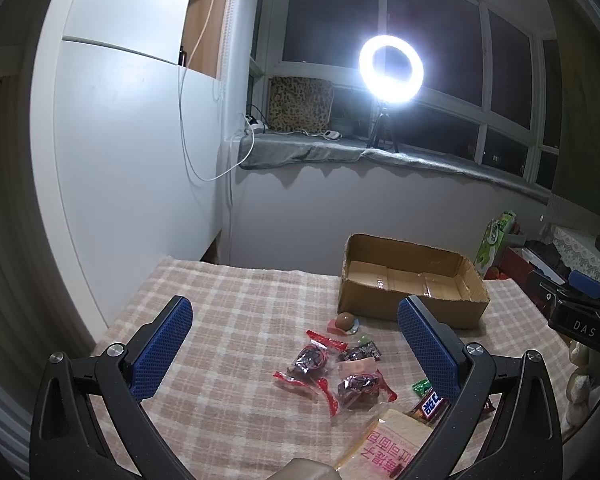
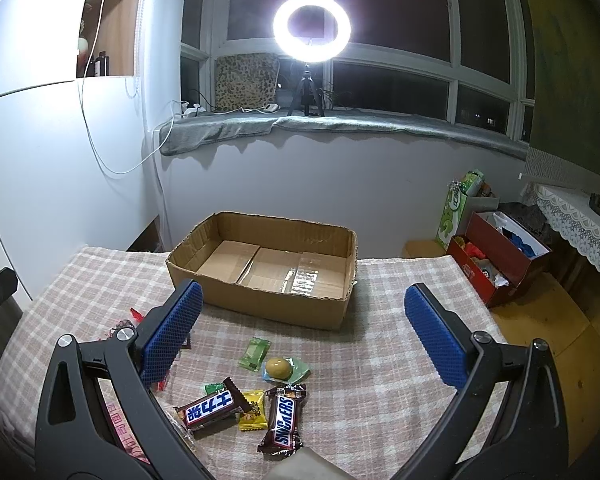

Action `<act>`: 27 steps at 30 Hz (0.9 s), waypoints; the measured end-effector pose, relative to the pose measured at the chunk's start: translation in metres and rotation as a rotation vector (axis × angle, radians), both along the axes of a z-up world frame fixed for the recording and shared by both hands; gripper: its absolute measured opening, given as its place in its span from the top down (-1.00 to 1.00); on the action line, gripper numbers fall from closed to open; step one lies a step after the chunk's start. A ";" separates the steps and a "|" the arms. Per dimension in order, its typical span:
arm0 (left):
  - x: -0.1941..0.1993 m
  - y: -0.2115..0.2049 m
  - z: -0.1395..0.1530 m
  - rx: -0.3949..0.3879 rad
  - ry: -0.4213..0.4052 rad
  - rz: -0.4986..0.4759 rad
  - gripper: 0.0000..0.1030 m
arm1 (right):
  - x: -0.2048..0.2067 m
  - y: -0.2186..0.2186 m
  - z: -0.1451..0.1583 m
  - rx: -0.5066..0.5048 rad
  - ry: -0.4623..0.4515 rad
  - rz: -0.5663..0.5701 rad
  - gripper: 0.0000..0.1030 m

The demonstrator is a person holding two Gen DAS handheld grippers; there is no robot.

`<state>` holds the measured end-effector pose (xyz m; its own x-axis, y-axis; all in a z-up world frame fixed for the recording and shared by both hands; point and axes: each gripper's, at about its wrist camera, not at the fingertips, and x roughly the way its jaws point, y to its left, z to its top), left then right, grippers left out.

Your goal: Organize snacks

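Note:
An open, empty cardboard box [image 2: 260, 308] stands on the checked tablecloth [image 2: 380, 360]; it also shows in the left wrist view [image 1: 404, 308]. In front of it lie loose snacks: two Snickers bars [image 2: 286, 420] [image 2: 212, 408], a yellow candy [image 2: 253, 410], a green packet [image 2: 254, 354] and a round jelly cup [image 2: 280, 368]. The left wrist view shows two red-ended clear packets [image 1: 308, 360] [image 1: 358, 388], a bread pack [image 1: 384, 444] and a brown jelly cup [image 1: 344, 322]. My left gripper [image 1: 296, 328] is open and empty above the table. My right gripper [image 2: 304, 308] is open and empty above the snacks.
A ring light [image 2: 312, 28] on a tripod stands on the windowsill behind the table. A white cabinet [image 1: 132, 160] is on the left. Red boxes [image 2: 500, 256] and a green bag [image 2: 458, 208] sit on the floor to the right.

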<state>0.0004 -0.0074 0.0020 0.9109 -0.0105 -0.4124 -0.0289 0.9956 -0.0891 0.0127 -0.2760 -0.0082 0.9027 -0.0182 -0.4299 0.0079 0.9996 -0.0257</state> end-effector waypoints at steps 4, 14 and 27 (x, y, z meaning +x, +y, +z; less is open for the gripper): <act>0.000 -0.001 0.001 0.000 0.002 -0.005 -0.98 | 0.000 -0.001 0.000 0.000 0.000 0.000 -1.00; 0.000 -0.003 0.001 -0.003 0.000 -0.007 -0.98 | -0.001 0.000 0.000 0.000 -0.001 0.001 -1.00; 0.001 -0.003 0.000 -0.004 0.000 -0.013 -0.98 | -0.001 -0.001 0.000 0.001 0.000 0.002 -1.00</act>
<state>0.0018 -0.0106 0.0019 0.9105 -0.0239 -0.4127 -0.0161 0.9955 -0.0933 0.0120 -0.2770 -0.0079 0.9026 -0.0165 -0.4301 0.0063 0.9997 -0.0251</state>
